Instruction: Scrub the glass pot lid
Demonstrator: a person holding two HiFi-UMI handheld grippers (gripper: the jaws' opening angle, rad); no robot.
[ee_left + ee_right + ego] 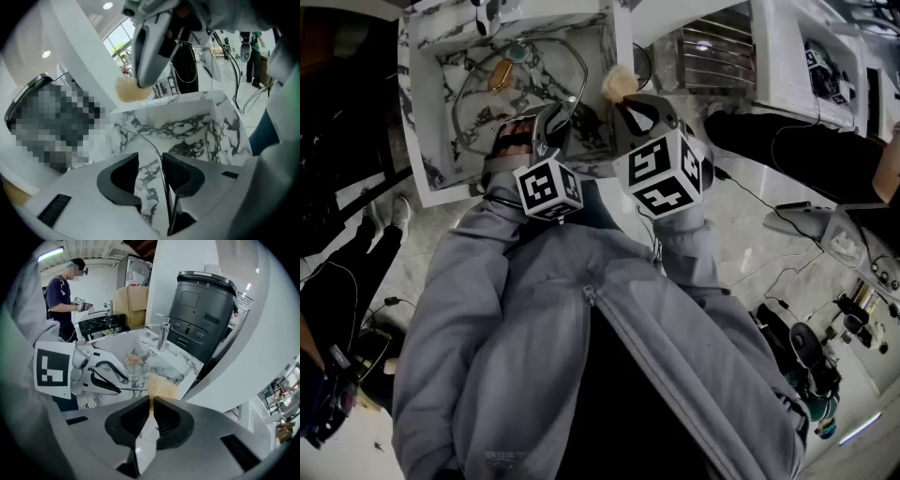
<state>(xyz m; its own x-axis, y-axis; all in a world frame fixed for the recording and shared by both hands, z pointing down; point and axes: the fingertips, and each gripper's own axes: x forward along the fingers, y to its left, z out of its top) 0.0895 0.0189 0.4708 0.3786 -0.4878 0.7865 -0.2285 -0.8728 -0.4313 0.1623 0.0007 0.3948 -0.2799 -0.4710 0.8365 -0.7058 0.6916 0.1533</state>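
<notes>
Okay, the left gripper (150, 169) had its fingers apart, with the thin metal rim of the glass pot lid (517, 94) running up between them, close to one finger. The rest of the lid lay beyond those fingers in the marble sink (425, 169). The right gripper (150, 414) had its fingers clamped on a tan brush (163, 389), bristles just past the fingertips.

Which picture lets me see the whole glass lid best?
The head view: nearly the whole round glass lid shows from above, in the sink. The left gripper view shows only its thin rim between open jaws; the right gripper view, just a sliver of rim.
</notes>
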